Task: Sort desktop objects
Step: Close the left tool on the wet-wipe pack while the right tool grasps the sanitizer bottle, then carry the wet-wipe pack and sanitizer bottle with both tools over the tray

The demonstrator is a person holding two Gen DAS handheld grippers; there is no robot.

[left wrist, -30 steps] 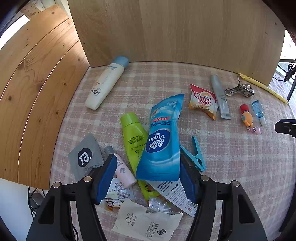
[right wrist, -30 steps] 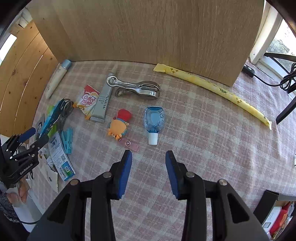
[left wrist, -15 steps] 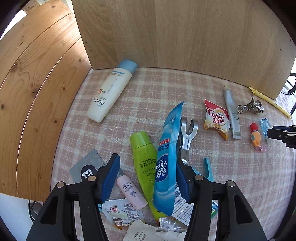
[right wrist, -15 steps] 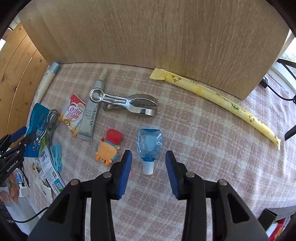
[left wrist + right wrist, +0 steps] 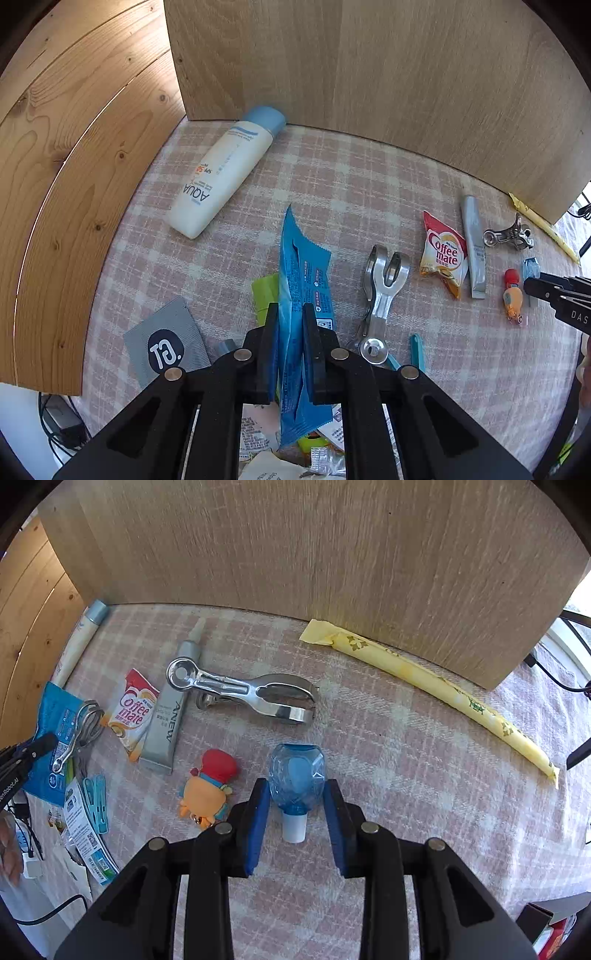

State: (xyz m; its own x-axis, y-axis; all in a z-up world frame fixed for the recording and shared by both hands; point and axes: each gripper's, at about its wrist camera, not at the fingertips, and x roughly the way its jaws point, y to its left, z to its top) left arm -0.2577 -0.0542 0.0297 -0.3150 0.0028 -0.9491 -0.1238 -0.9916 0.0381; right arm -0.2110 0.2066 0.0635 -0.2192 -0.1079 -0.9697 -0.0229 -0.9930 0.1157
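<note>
My left gripper is shut on a blue Vinda tissue pack, which stands on edge between the pads, above the checked cloth. In the right wrist view my right gripper points down over a small clear blue bottle with a white cap. Its jaws are closing, and both blue pads press on the bottle's sides. An orange toy keychain with a red hat lies just left of that bottle.
A white AQUA sunscreen bottle lies at the back left. A metal clip, a Coffee mate sachet and a grey tube lie mid-table. A second, larger metal clip and a long yellow packet sit near the wooden back wall.
The left jaws shut on the tissue pack and tipped it on edge, uncovering a metal clip. The right gripper came down around the blue bottle and its jaws narrowed onto it.
</note>
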